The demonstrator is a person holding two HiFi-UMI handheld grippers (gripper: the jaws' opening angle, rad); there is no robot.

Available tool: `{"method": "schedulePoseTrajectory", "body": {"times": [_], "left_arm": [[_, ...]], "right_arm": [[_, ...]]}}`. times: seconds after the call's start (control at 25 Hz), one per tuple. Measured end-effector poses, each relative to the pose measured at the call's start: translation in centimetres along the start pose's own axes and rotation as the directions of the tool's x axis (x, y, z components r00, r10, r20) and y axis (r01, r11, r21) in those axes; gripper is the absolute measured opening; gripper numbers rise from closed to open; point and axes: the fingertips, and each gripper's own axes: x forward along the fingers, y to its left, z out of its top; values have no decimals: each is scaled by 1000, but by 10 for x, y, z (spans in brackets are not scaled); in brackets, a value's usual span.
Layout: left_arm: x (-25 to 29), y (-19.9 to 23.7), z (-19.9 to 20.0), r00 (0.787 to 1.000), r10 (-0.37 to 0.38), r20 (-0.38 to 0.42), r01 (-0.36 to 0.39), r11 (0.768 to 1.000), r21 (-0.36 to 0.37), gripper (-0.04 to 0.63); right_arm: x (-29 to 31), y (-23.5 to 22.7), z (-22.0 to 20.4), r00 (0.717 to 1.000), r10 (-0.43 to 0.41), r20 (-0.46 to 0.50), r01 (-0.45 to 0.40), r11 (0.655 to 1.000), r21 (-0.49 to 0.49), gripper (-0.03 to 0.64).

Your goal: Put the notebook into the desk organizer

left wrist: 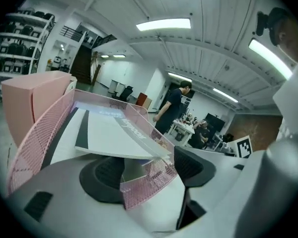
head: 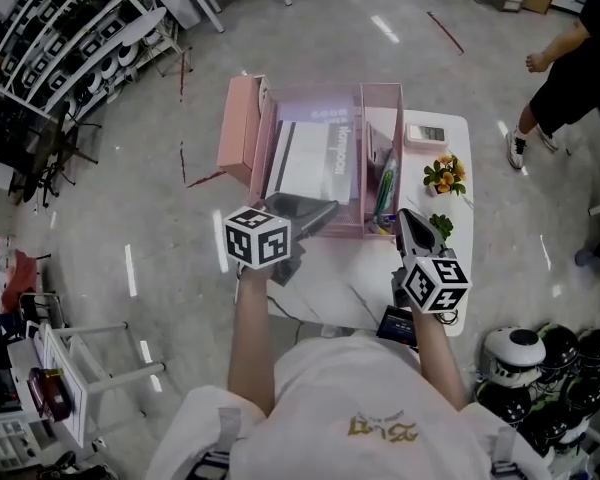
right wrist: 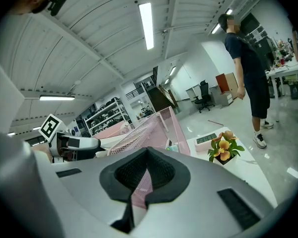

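The notebook lies lengthwise in the desk organizer, its near edge just ahead of the wide-open left tongs, while the right tongs pinch the organizer's mesh.

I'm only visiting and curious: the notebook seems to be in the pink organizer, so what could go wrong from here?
1. The notebook has its near corner jutting over the low front mesh of the desk organizer, inside the open left hand-held gripper; backing out carelessly might snag the notebook and drag it out.
2. The right hand-held gripper pinches the organizer's mesh wall; a tug could shove the organizer into the flower pot.
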Motion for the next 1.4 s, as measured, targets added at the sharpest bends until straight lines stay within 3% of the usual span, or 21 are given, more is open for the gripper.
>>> {"method": "schedulePoseTrajectory", "body": {"times": [0.08, 0.28, 0.44, 0.92, 1.2, 1.4], "left_arm": [[-2, 3, 1, 1000, 12, -6, -12, 999, 29, 300], [-3, 3, 3, 1000, 2, 1, -2, 998, 60, 298], [-4, 5, 0, 999, 34, -22, -31, 992, 123, 245], [-8, 2, -3, 999, 7, -31, -2, 987, 158, 239], [-7, 3, -1, 999, 41, -9, -38, 975, 218, 167], [-13, 9, 8, 997, 70, 37, -75, 983, 170, 98]], "right_arm": [[2, 2, 0, 1000, 4, -3, -4, 1000, 0, 11], [5, 3, 1, 1000, 11, -6, -11, 1000, 4, 12], [5, 3, 1, 1000, 10, -6, -10, 1000, 13, 12], [2, 8, 0, 1000, 9, -1, -9, 1000, 21, 12], [2, 9, 0, 1000, 10, -2, -10, 1000, 23, 11], [2, 11, 0, 1000, 12, -1, -12, 1000, 18, 12]]}}
